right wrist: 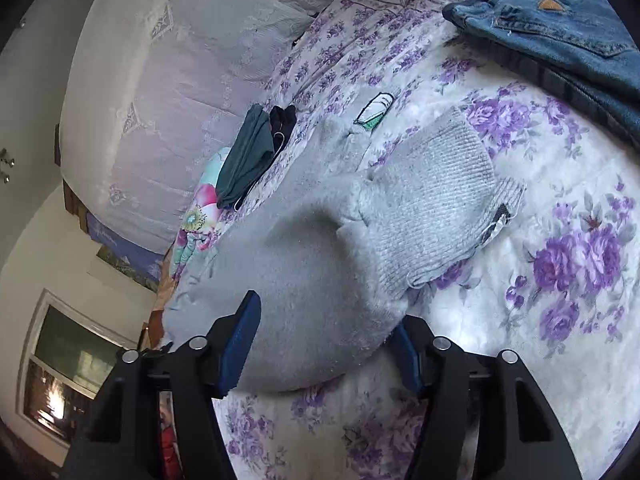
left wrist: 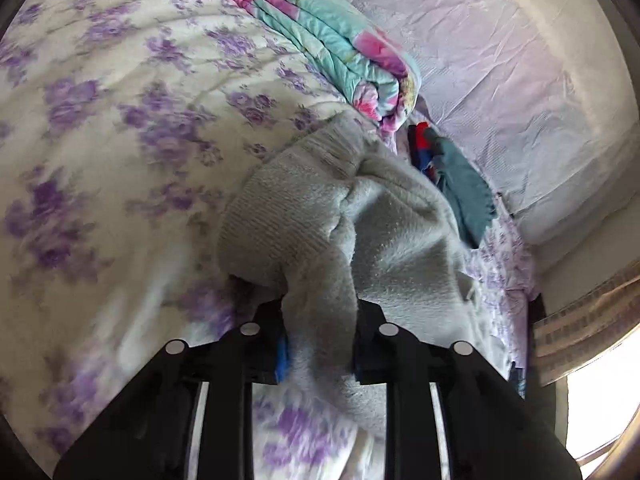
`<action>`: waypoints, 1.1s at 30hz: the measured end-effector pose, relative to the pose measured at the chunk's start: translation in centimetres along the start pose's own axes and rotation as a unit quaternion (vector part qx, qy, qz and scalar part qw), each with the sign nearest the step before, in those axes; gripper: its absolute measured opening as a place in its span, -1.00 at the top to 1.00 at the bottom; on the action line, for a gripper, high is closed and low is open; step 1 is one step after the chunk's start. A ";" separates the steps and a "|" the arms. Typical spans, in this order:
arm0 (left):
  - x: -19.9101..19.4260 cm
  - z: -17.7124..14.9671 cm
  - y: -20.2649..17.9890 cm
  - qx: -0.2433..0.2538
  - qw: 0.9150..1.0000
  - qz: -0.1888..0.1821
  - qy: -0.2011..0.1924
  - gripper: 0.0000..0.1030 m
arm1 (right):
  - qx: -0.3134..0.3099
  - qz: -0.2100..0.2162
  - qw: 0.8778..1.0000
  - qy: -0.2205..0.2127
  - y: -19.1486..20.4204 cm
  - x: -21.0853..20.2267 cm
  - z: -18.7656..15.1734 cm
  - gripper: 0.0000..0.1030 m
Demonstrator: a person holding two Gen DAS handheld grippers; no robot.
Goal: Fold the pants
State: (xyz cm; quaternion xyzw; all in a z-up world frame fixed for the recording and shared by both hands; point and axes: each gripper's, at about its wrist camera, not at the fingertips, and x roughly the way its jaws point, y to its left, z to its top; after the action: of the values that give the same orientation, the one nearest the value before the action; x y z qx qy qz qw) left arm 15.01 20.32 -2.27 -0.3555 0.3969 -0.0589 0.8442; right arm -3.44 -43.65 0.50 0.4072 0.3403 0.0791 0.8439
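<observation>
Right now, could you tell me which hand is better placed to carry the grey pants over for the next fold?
Probably the left. The left gripper is pinched on a bunched fold of the grey fleece pants. The right gripper stands wider, the fabric bulging between its pads with no clear pinch.

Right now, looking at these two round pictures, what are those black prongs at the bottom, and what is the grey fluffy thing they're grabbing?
There is no robot here: a person holds a two-finger clamp in each hand, and a wide-angle camera on each clamp looks along its fingers. One picture comes from the left gripper, the other from the right gripper. The left one pinches a bunched fold of the grey fleece pants. The right one stands wider, with the pants between its fingers; whether it squeezes them I cannot tell. The pants lie on a purple-flowered bedspread. Also there: folded blue jeans, a folded turquoise and pink quilt and a small teal cloth.
</observation>
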 end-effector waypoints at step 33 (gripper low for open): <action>7.6 8.1 -1.4 0.144 0.974 0.072 0.161 -0.53 | 0.039 -0.028 0.998 -0.031 0.5 -1.6 5.0 -0.51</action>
State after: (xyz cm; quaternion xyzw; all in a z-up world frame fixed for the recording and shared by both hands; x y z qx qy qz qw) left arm 26.20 20.89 -2.64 -0.1861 0.5396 -0.1109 0.8136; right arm -1.40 -47.14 3.80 0.4322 0.3282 0.0297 0.8394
